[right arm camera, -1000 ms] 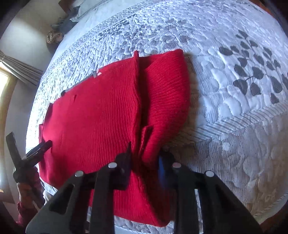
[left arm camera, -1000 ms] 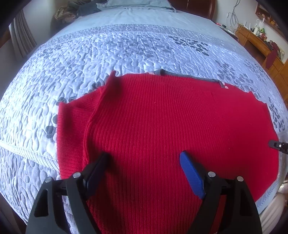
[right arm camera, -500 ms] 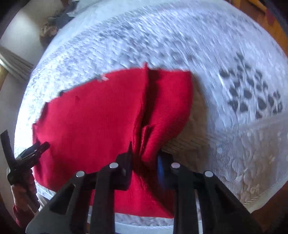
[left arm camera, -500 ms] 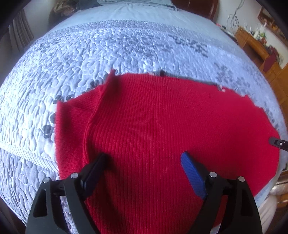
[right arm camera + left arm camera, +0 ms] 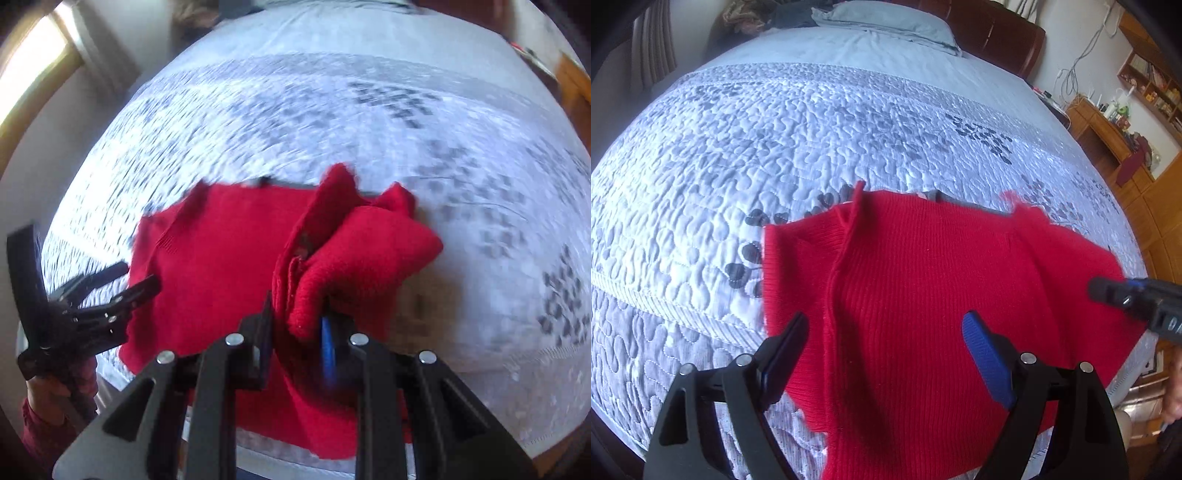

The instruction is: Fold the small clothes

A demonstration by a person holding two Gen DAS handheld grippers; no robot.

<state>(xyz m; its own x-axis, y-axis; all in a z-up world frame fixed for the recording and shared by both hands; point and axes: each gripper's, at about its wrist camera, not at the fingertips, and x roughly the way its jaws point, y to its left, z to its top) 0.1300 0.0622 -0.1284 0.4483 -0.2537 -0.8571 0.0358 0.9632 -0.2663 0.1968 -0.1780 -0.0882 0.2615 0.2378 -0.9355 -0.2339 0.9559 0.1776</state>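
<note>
Over on the left, left tongs [image 5: 882, 354] spread wide, hovering just above the red sweater [image 5: 923, 295], nothing between the pads. Sweater lying flat across the quilted bed [image 5: 775, 147], folded sleeve edge on its left side. Across to the right, right tongs [image 5: 295, 325] pinching a bunched fold of red knit, that side lifted clear of the quilt and draped over toward the middle.
</note>
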